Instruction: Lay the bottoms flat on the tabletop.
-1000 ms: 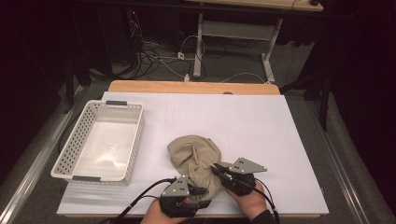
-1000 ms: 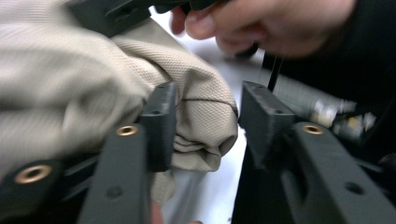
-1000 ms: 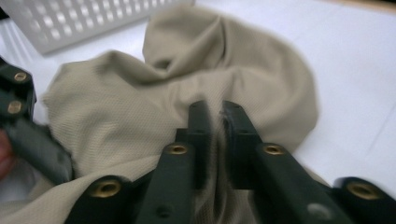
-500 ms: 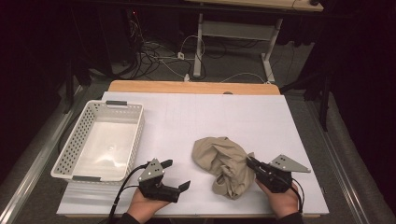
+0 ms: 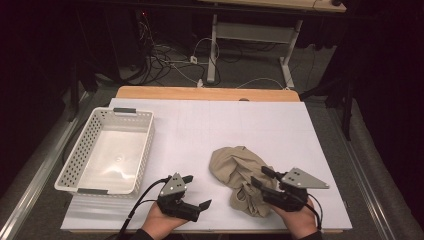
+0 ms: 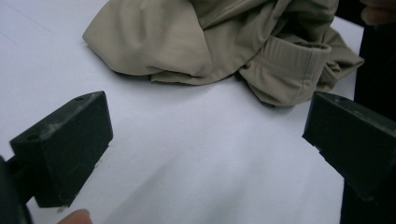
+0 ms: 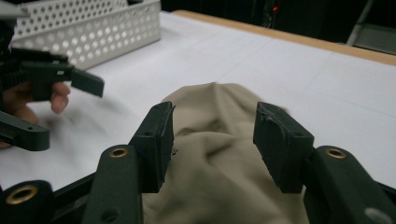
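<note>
From the high view, the tan cloth [image 5: 239,176] lies crumpled on the white table [image 5: 210,130]. The right tongs [image 5: 261,180] sit at its right edge, and their tips reach over the cloth. The left tongs [image 5: 196,192] rest apart from the cloth, off to its left, with bare table in between. Their jaws stand wide with nothing in them. A white basket [image 5: 107,150] stands farther out on the left, well apart from the cloth.

In the left gripper view, the left tongs [image 6: 205,140] gape wide over bare table. The cloth [image 6: 210,42] lies ahead of them, past the tips and not between them. This view shows a ribbed cuff on the cloth, which the high view is too small to show.

In the right gripper view, the right tongs [image 7: 212,135] are partly open and have just been opening. The cloth [image 7: 219,154] lies under and between the jaws, but the pads do not squeeze it. Farther off on the left are the left tongs [image 7: 56,77] and the basket [image 7: 88,32], with holes in its wall.
</note>
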